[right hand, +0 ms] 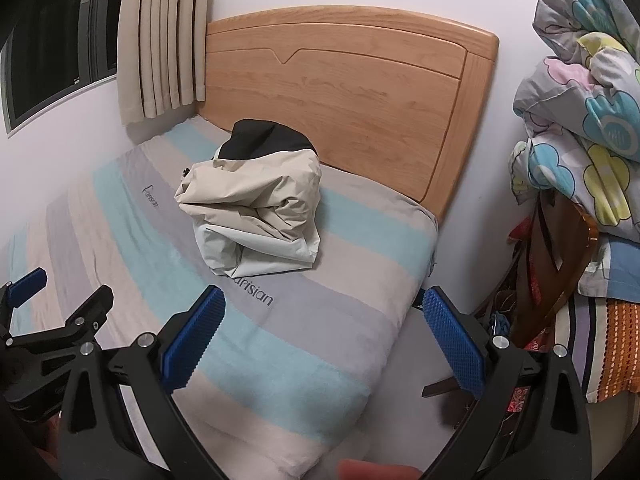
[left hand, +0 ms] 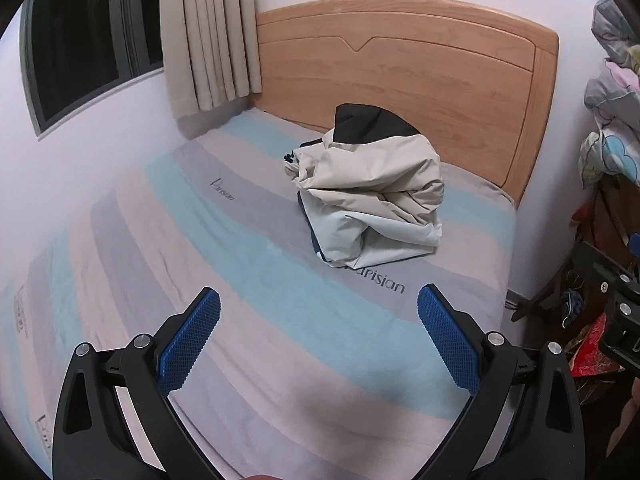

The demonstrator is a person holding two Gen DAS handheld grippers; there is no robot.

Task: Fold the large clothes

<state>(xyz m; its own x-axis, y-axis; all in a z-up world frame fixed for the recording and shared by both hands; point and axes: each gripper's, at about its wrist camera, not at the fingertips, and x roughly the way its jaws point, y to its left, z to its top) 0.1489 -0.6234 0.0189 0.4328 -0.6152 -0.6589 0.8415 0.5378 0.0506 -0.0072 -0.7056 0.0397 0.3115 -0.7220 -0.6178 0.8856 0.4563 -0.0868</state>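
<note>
A cream and black jacket (left hand: 370, 188) lies bundled in a rough folded heap on the striped bed (left hand: 248, 264), close to the wooden headboard. In the right wrist view the same jacket (right hand: 256, 204) sits left of centre on the bed (right hand: 340, 280). My left gripper (left hand: 319, 300) hangs open above the sheet, well short of the jacket, with nothing between its blue pads (left hand: 192, 344). My right gripper (right hand: 324, 300) is open too, over the bed's right edge, holding nothing. The left gripper (right hand: 44, 312) also shows at the lower left of the right wrist view.
A wooden headboard (left hand: 404, 76) backs the bed. A beige curtain (left hand: 208, 36) and a dark window (left hand: 84, 36) stand at the left wall. Piled flowered bedding (right hand: 580, 120) sits on a cluttered chair (right hand: 556, 276) right of the bed. A fingertip (right hand: 376, 470) shows at the bottom.
</note>
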